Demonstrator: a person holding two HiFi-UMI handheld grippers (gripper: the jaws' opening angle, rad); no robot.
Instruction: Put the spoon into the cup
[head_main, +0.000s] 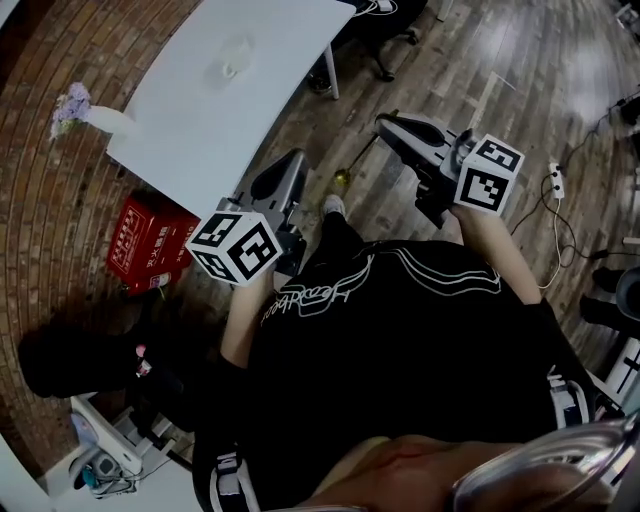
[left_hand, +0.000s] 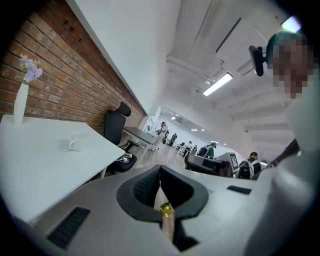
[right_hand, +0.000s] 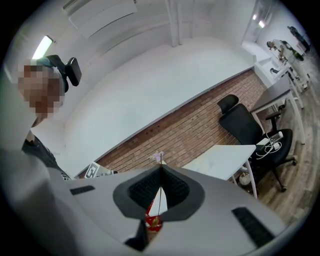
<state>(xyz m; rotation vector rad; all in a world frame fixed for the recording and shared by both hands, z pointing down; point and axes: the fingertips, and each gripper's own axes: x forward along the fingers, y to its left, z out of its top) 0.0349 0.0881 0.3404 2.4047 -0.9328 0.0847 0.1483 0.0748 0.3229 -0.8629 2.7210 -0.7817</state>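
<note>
A thin gold spoon (head_main: 345, 174) hangs from the tip of my right gripper (head_main: 383, 124), which is shut on its handle; the bowl points down over the wooden floor. In the right gripper view the handle (right_hand: 157, 197) shows as a fine line below the closed jaw tips (right_hand: 161, 169). My left gripper (head_main: 298, 157) is shut and holds nothing. Through the gap under its jaws (left_hand: 160, 170) the gold bowl (left_hand: 165, 209) shows. The pale cup (head_main: 232, 60) stands on the white table (head_main: 200, 120), far from both grippers, and it appears as a small mug (left_hand: 77, 142) in the left gripper view.
A white vase with purple flowers (head_main: 80, 108) stands at the table's near corner. A red box (head_main: 145, 240) lies on the floor below the table. A black office chair (right_hand: 245, 125) stands beyond the table's far end. A power strip (head_main: 556, 180) lies on the floor at right.
</note>
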